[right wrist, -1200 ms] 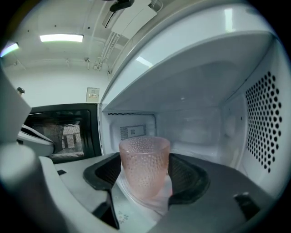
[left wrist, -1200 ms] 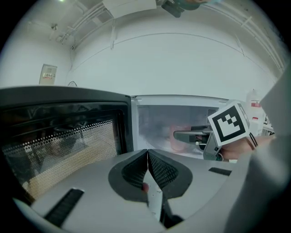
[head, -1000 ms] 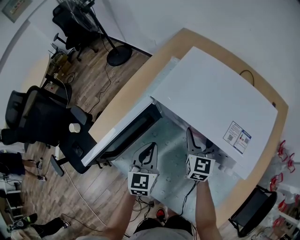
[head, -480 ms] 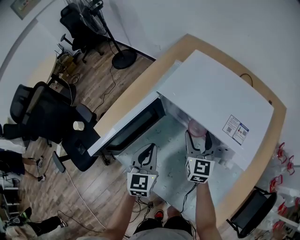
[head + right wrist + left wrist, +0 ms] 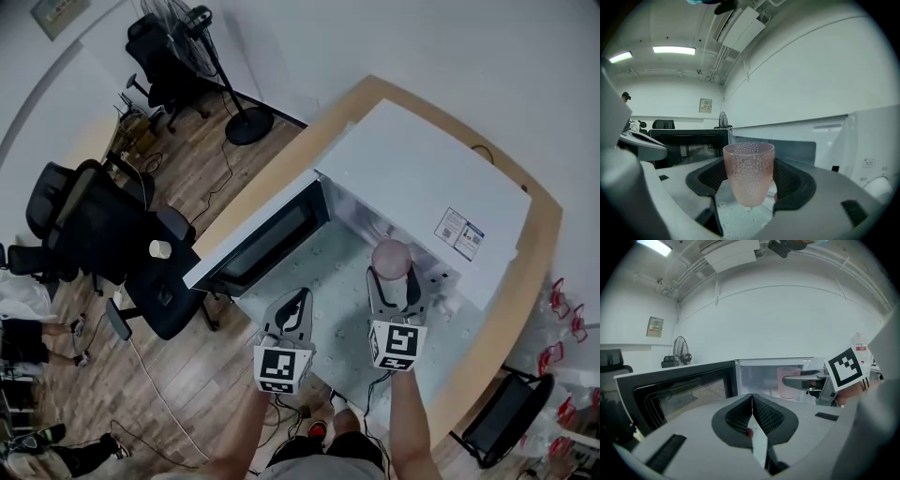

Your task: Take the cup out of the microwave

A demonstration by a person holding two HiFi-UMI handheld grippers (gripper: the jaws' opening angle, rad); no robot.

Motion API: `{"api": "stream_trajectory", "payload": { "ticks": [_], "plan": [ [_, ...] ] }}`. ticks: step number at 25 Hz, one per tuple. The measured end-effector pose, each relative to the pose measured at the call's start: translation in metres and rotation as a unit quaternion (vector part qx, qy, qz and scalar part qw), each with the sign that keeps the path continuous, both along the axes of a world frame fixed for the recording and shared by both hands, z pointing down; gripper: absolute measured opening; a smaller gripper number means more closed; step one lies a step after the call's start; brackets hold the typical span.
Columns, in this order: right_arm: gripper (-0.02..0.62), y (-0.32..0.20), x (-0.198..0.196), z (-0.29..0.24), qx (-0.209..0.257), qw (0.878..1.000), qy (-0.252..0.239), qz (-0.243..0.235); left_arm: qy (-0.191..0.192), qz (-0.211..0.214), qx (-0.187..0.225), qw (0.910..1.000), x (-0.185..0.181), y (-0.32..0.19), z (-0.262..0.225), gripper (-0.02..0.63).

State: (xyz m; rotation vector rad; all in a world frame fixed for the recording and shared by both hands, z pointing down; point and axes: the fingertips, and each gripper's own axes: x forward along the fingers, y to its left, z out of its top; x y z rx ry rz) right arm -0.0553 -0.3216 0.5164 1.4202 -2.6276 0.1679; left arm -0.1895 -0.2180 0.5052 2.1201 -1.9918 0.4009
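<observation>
counter (image 5: 272, 183): tan wood, holds white microwave (image 5: 422, 173)
floor (image 5: 187, 178): brown wood, black chairs (image 5: 89, 230)
right hand-held gripper (image 5: 751, 183): clamps pink bumpy cup (image 5: 749, 166)
left hand-held gripper (image 5: 752, 406): jaws together

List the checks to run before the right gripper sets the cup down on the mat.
1. Grip: ok. The right gripper is shut on the pink cup, one jaw on each side.
2. Cup attitude: ok. It is upright, rim level.
3. Clear of the microwave: ok. The cup is in front of the opening, over the patterned mat.
4. Spot under the cup: ok. Only mat shows there in the right gripper view.
5. Left gripper: ok. Shut, empty, apart from the cup.
6. Door: ok. Swung wide open, off to the left.
</observation>
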Motion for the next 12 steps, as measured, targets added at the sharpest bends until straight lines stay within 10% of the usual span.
{"api": "stream_trajectory", "payload": {
  "ticks": [12],
  "plan": [
    [0.331, 0.06, 0.027, -0.036, 0.03, 0.999, 0.0, 0.011, -0.008, 0.019, 0.026, 0.9994, 0.022, 0.047, -0.031, 0.025]
  ]
}}
